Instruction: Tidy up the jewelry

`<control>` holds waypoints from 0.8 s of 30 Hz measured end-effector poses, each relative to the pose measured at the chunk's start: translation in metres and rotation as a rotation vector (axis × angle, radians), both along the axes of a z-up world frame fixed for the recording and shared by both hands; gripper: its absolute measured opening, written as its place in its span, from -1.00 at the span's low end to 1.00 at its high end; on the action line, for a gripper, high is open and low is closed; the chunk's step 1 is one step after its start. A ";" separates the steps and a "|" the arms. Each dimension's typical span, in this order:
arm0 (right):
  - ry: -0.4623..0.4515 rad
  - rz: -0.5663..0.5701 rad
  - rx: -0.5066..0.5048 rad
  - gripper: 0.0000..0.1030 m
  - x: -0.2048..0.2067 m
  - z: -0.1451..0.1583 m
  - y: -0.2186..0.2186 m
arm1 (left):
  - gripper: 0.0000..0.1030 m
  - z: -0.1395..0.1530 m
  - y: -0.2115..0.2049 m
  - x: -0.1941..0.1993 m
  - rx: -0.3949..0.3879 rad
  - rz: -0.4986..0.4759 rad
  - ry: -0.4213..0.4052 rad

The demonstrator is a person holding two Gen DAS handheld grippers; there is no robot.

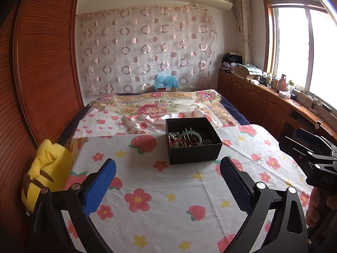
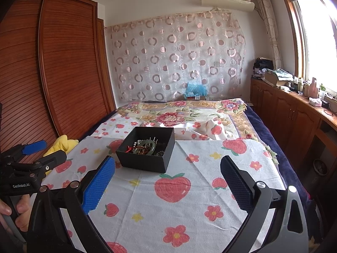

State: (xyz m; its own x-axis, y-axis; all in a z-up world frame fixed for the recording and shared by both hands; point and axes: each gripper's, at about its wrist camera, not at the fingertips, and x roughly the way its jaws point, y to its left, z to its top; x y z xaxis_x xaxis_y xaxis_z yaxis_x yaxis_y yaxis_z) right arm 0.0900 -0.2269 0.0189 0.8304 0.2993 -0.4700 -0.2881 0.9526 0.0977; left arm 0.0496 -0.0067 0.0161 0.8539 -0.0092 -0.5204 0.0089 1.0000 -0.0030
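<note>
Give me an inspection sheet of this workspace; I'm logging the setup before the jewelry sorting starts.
Surface: white strawberry-and-flower print cloth spread over a bed.
Job's things: open black rectangular box holding tangled beads, a pale green bangle and pearls.
Clutter: yellow plush toy at the cloth's left edge.
Grippers: left hand-held gripper open, empty; right hand-held gripper open, empty.
Cables: nothing seen on the bed.
Surroundings: brown slatted wooden wardrobe, circle-patterned curtain, cluttered window counter.
</note>
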 end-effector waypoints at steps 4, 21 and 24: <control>0.000 0.000 0.003 0.95 0.000 0.000 0.000 | 0.85 0.001 -0.001 0.000 -0.001 -0.001 0.001; 0.000 0.000 0.002 0.95 0.001 0.001 -0.001 | 0.86 0.003 -0.002 0.000 0.009 0.002 -0.011; -0.001 0.000 0.002 0.95 0.000 0.000 -0.001 | 0.86 0.005 -0.003 0.000 0.003 0.000 -0.012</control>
